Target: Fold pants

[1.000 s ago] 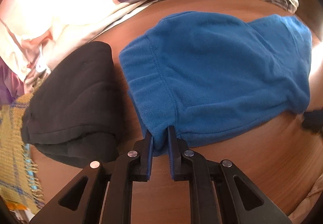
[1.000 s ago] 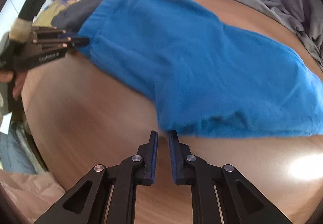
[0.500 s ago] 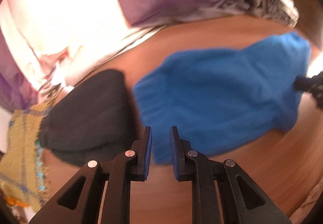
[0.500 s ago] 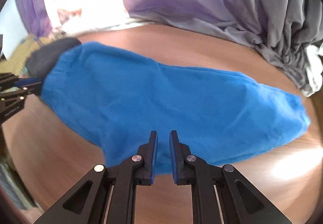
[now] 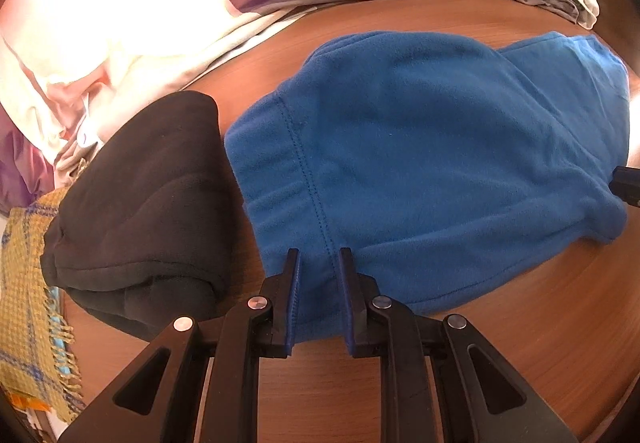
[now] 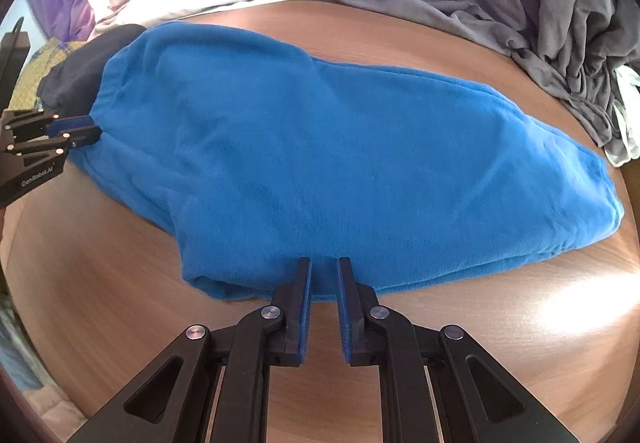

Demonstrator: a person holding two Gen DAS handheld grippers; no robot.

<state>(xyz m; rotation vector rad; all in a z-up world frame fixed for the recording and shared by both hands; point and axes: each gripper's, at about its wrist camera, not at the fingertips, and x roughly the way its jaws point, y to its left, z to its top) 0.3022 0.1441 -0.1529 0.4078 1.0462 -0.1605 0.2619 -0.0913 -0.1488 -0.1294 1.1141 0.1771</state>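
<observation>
The blue fleece pants (image 5: 420, 147) lie folded lengthwise on the wooden table (image 5: 540, 323), waistband toward the left. My left gripper (image 5: 319, 257) is shut on the waistband edge nearest me. In the right wrist view the pants (image 6: 340, 163) stretch across the table, and my right gripper (image 6: 323, 265) is shut on their near edge around mid-length. The left gripper (image 6: 86, 129) shows there at the left edge, at the waistband. The right gripper's tip (image 5: 626, 185) shows at the far right of the left wrist view.
A folded black garment (image 5: 144, 211) lies just left of the pants. A yellow checked cloth (image 5: 28, 291) hangs at the table's left edge. White and purple fabric (image 5: 120, 23) and crumpled grey cloth (image 6: 560, 23) are piled along the table's far side.
Both grippers lifted off the pants half a second ago, then came back down: the left onto the waistband edge, the right onto the near edge at mid-length. The pants lie flatter.
</observation>
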